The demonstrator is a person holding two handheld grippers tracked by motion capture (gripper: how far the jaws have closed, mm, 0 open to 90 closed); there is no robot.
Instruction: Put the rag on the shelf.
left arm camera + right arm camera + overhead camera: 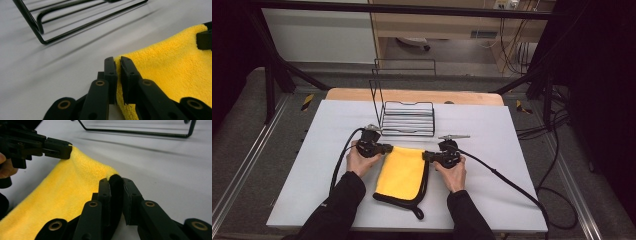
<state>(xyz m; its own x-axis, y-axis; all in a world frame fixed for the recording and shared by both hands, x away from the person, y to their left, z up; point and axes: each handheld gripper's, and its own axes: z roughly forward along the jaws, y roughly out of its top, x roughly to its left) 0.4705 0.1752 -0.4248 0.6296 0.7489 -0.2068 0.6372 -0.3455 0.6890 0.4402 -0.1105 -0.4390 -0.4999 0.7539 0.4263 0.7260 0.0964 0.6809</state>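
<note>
The left gripper (118,65) has its jaws clamped on the far left corner of the yellow cloth (172,70), the pile pinched thin between the two pads. The right gripper (115,185) is clamped on the far right corner, where the cloth's black edging (115,182) is bunched up between its jaws.

Between the two grips the far edge of the cloth is lifted off the surface and sags a little in the middle — seen from the right gripper view, it runs as a raised ridge across to the other gripper. In the high view the cloth (402,172) lies lengthwise toward the person, its near end flat on the white table (492,200), with the black border showing along the right side and around the near corners, and a small loop sticking out at the bottom.

Just beyond the grippers stands a black wire rack (407,117), its near rim close to the left gripper (384,148) and a little farther from the right gripper (428,156). To either side of the hands the table lies bare out to its edges — wide margins left and right, a narrower strip toward the person.
</note>
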